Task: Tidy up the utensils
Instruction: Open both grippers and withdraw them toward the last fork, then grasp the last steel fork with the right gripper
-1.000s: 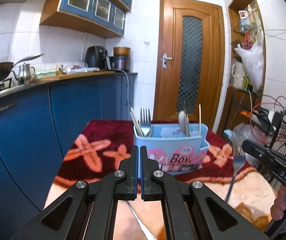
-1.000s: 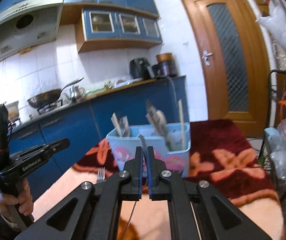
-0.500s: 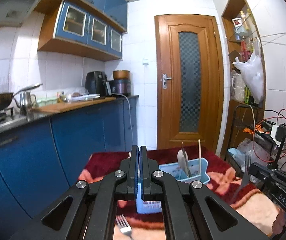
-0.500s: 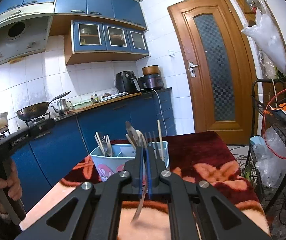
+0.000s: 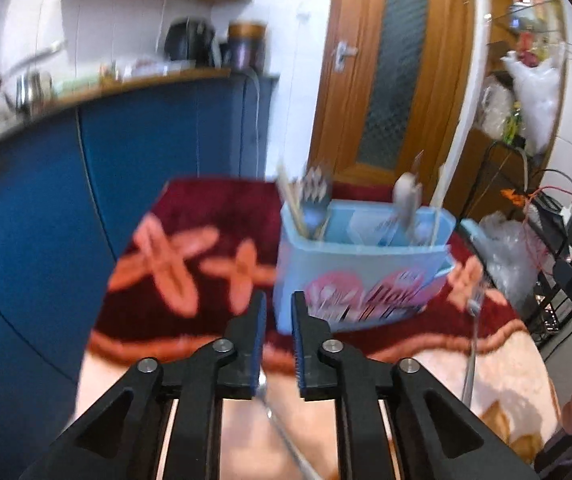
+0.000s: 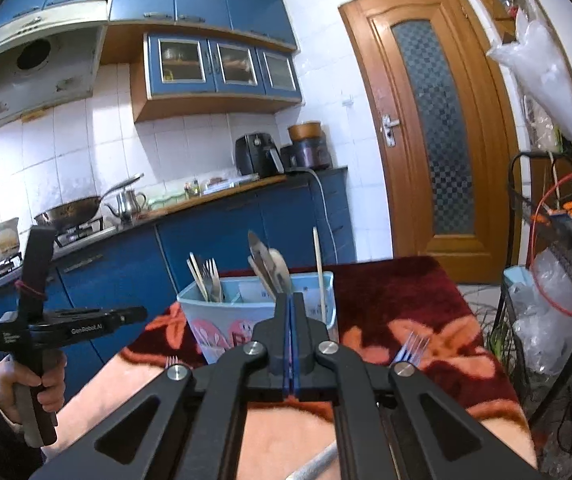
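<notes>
A light blue utensil box point(image 5: 362, 264) with pink print stands on the red floral cloth point(image 5: 205, 248); it also shows in the right wrist view point(image 6: 221, 320). It holds forks, chopsticks and a spoon. My left gripper point(image 5: 276, 344) is open a little, just in front of the box, with a metal utensil handle point(image 5: 286, 436) lying on the cloth below it. My right gripper point(image 6: 290, 344) is shut on a fork point(image 6: 410, 347) whose tines stick out to the right of its fingers. In the left wrist view that fork point(image 5: 472, 340) hangs to the right of the box. Another fork point(image 6: 171, 361) lies on the cloth at left.
Blue kitchen cabinets point(image 6: 221, 240) and a counter with a wok and kettle run along the left. A wooden door point(image 6: 434, 120) is behind the table. A wire rack point(image 6: 558, 280) with cables and bags stands at the right.
My left gripper has opened a little and tilted down toward the box and cloth. The right gripper has stayed shut, and the fork's tines now show to its right.
</notes>
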The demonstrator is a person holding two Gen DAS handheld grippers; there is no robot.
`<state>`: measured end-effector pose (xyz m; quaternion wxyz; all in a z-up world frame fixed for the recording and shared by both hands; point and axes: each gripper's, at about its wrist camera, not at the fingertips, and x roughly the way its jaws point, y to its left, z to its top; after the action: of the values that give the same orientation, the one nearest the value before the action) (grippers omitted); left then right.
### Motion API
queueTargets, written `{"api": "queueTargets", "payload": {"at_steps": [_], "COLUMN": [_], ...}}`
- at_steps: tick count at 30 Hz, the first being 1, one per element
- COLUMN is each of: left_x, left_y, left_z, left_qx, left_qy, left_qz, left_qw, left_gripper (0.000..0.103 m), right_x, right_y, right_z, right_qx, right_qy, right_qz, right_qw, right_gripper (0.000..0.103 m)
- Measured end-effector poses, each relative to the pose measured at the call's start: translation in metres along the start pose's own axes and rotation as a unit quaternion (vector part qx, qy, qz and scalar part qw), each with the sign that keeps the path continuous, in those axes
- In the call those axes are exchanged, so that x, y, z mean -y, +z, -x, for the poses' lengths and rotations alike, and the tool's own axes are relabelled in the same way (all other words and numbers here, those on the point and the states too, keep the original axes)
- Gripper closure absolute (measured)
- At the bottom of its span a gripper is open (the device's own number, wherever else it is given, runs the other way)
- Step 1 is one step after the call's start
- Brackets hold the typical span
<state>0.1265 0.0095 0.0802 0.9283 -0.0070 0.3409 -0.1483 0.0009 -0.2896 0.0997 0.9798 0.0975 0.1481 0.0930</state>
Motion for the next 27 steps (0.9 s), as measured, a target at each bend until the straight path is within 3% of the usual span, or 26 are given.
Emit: {"api": "queueTargets", "payload": {"at_steps": [5, 11, 19, 21, 25, 27], "left_x": [-0.012, -0.023, -0.040, -0.043, -0.044, -0.044], "left_y": [-0.016, -0.030, -0.035, -0.036, -0.038, -0.038], "left_z": [-0.029, -0.058, -0.083, -0.085, -0.087, -0.086], "left_qx": [-0.051, -0.093, -0.121, -0.123, -0.119, -0.116], "left_qy": [0.003, 0.006, -0.014, -0.024, -0.043, -0.056], "left_qz": [0.005, 0.003, 0.035, 0.046, 0.053, 0.059], "left_qw": [0.9987, 0.9956, 0.9919, 0.9910, 0.9905, 0.9898], "left_gripper": [0.063, 0.063, 0.063, 0.066, 0.092, 0.097], "right_x": [0.008, 0.016, 0.028, 0.030, 0.036, 0.041], "right_y": [-0.013, -0.030, -0.041, -0.042, -0.046, -0.048], "right_z": [-0.019, -0.034, -0.038, -0.039, -0.043, -0.045], "right_qx": [-0.067, -0.124, -0.151, -0.155, -0.171, -0.184], "right_qy": [0.011, 0.009, -0.002, -0.006, -0.020, -0.031], "right_qz": [-0.014, -0.023, -0.027, -0.025, -0.024, -0.026], "right_qw": [0.998, 0.992, 0.988, 0.988, 0.985, 0.982], "right_gripper": [0.101, 0.090, 0.085, 0.085, 0.082, 0.080]}}
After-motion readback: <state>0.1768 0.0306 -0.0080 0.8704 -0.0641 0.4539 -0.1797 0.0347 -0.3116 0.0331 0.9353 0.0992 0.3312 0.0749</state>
